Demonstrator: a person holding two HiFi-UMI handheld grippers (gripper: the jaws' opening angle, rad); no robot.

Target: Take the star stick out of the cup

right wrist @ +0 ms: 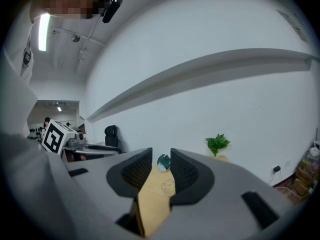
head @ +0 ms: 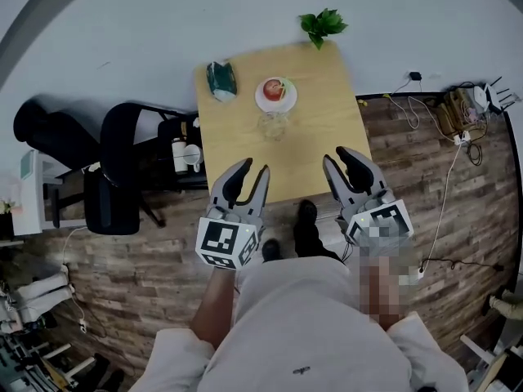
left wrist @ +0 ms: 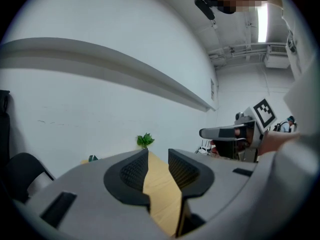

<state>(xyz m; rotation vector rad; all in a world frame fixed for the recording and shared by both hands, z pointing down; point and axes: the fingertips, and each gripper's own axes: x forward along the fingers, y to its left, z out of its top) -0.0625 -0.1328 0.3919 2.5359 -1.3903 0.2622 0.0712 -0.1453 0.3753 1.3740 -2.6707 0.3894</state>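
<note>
A clear glass cup (head: 274,125) stands near the middle of the wooden table (head: 319,149); I cannot make out a star stick in it. In the right gripper view the cup (right wrist: 166,186) shows faintly between the jaws, far ahead. My left gripper (head: 253,168) hovers over the table's near edge, left of centre, open and empty (left wrist: 158,156). My right gripper (head: 335,156) hovers at the near right edge, also open with nothing between its fingers (right wrist: 161,156). Both are well short of the cup.
A white plate with a red apple (head: 275,94) sits just behind the cup. A green packet (head: 221,80) lies at the far left corner and a small plant (head: 323,24) at the far edge. A black office chair (head: 122,166) stands left of the table.
</note>
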